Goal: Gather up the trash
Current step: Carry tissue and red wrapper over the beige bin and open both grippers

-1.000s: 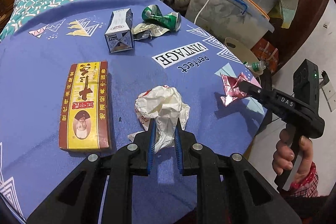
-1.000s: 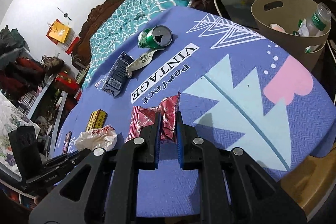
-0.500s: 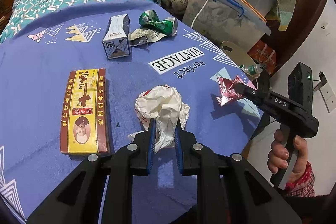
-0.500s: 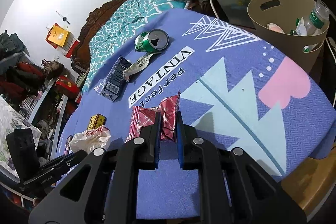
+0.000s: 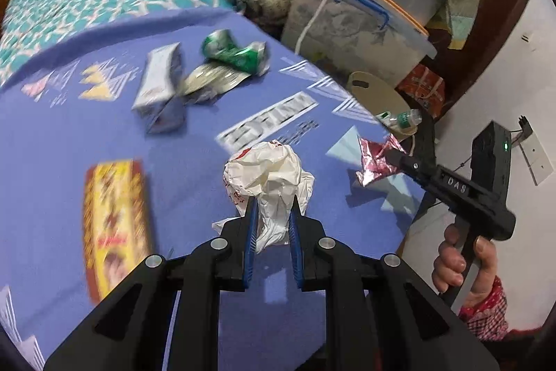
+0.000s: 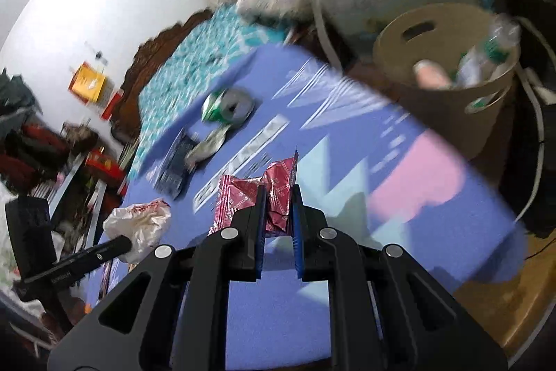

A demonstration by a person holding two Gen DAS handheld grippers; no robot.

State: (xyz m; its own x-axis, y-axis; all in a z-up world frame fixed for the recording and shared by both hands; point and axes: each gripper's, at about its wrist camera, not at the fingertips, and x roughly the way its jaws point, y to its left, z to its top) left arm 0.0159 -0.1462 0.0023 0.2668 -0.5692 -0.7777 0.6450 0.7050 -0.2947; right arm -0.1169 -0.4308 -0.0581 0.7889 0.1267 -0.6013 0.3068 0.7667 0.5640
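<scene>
My left gripper point(image 5: 272, 204) is shut on a crumpled white plastic bag point(image 5: 267, 171) and holds it above the blue tablecloth point(image 5: 69, 134). My right gripper point(image 6: 278, 193) is shut on a red foil wrapper point(image 6: 274, 190), lifted near the table's right edge; it also shows in the left wrist view point(image 5: 377, 159). A tan trash bin point(image 6: 444, 72) with a plastic bottle point(image 6: 490, 51) inside stands beyond the table edge. On the table lie a crushed green can point(image 5: 232, 53), a silver wrapper point(image 5: 212, 80), a blue-white carton point(image 5: 160, 86) and a yellow-red box point(image 5: 116, 225).
A bed with a teal quilt point(image 5: 87, 6) lies behind the table. Clear storage boxes point(image 5: 361, 23) and a white cable point(image 5: 319, 6) stand at the back right by the bin. Cluttered shelves point(image 6: 52, 145) are at the far left.
Both grippers have lifted and swung toward the bin side with their trash held; the background is motion-blurred. The bin looks closer in the right wrist view.
</scene>
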